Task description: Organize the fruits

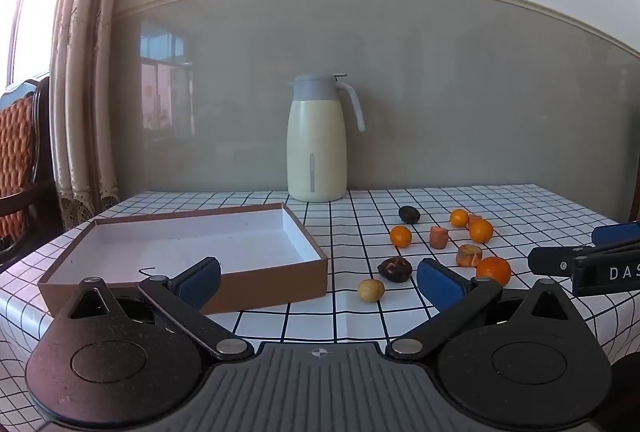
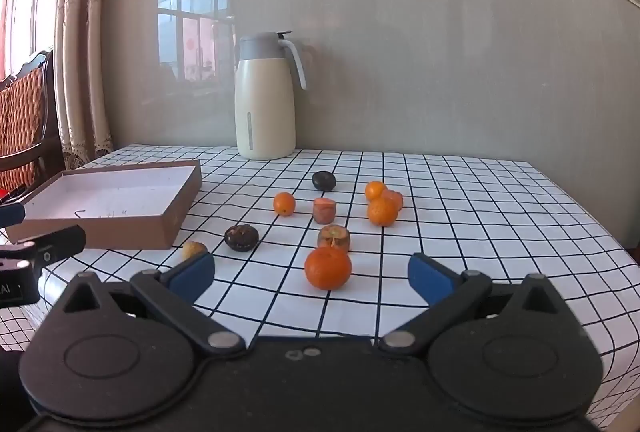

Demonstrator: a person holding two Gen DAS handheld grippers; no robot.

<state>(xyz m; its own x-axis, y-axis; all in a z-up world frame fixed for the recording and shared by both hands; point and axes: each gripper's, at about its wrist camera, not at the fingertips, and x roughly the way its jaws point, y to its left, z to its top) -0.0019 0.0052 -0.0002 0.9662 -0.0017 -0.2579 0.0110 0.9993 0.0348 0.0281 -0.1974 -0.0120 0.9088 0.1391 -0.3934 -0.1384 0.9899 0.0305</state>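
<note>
From the left wrist, the left gripper is seen spread wide with nothing held, above the table's near edge; an open box lies left. From the right wrist, the right gripper is likewise gaping and unladen, the nearest orange lying between its fingers, untouched; other fruits are scattered mid-table.

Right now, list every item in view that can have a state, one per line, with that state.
left gripper: open, holding nothing
right gripper: open, holding nothing
cardboard box: lidless, empty, flat on the table
thermos jug: upright, lid closed
large orange: loose on the tablecloth, between the right gripper's fingers, untouched
other fruits: scattered outside the box
</note>
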